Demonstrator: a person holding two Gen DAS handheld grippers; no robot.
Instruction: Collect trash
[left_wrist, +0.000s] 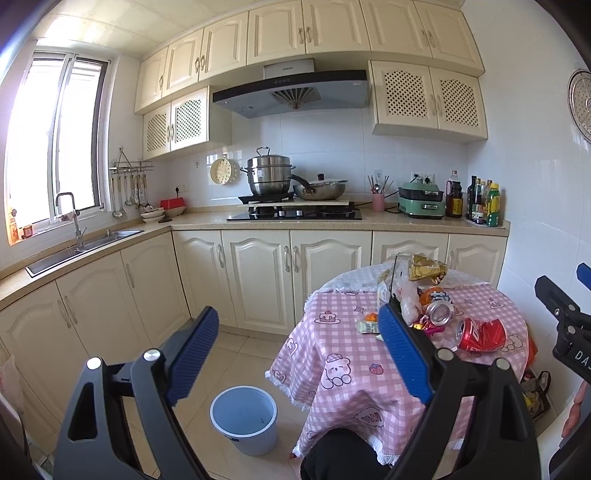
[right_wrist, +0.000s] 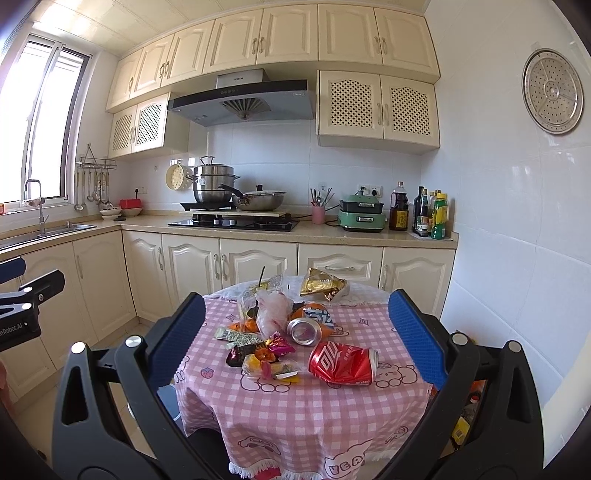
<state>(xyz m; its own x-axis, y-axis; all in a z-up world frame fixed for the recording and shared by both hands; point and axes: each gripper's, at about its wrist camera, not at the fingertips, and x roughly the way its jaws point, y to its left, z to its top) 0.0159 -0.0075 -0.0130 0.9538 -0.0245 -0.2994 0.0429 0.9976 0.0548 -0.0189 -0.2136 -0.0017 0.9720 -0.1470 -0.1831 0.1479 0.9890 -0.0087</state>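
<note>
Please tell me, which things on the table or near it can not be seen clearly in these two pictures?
- Bucket: whole in the left wrist view; in the right wrist view the right tool finger hides nearly all of it.
- Bag on the floor beyond the table: half hidden by tablecloth and tool in both views; contents unclear.
- Small wrappers: print too small to read.
- Left tool: its finger covers part of the trash pile.

Sunlit kitchen: cream cabinets (right_wrist: 258, 37), white tiled walls (right_wrist: 517, 221), window (left_wrist: 55, 140) above sink (left_wrist: 85, 243).
</note>
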